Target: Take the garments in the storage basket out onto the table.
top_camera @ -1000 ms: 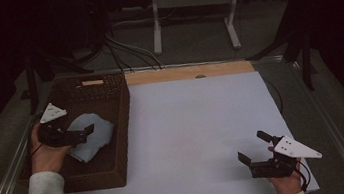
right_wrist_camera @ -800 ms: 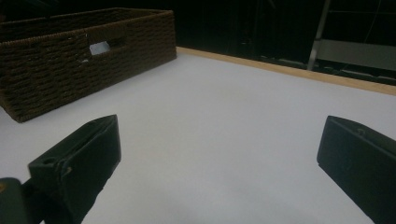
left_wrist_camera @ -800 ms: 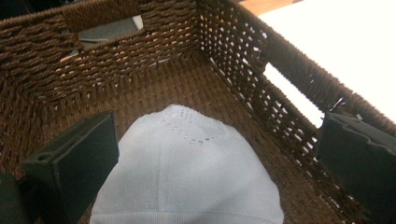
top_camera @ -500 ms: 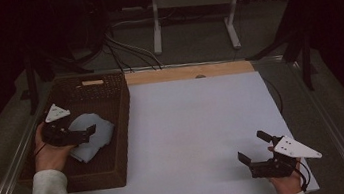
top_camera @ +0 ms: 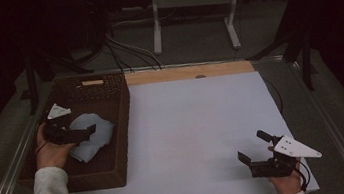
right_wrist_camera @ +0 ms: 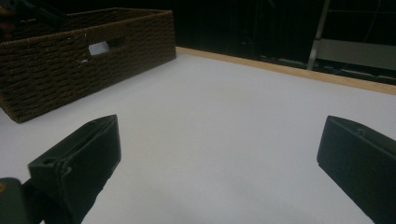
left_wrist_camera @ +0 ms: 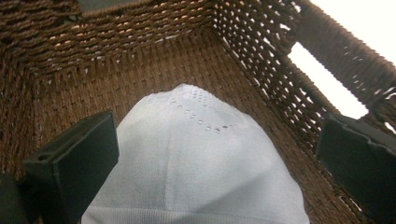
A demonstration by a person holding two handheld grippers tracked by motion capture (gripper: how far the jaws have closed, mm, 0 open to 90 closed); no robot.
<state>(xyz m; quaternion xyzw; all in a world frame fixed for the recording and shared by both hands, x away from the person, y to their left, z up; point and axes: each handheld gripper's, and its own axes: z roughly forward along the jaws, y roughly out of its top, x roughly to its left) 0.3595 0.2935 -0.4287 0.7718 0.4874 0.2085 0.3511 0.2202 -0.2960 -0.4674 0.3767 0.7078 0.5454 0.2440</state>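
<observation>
White worktop point(top_camera: 199, 128), dim room beyond. Nearest, right tongs point(top_camera: 260, 153) spread wide, empty, low over bare surface. Farther left, left tongs point(top_camera: 84, 134) wide too, inside woven basket point(top_camera: 121, 108), straddling pale blue cloth point(left_wrist_camera: 196, 158) on basket floor. Probably light, soft, limp; best pinched at raised fold, clear of wicker.

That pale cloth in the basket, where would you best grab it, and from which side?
Probably from above, pinching the raised, rounded hump of the pale cloth. The woven basket walls block a sideways approach, and the left claw already hangs open, one jaw on each side of that hump.
</observation>
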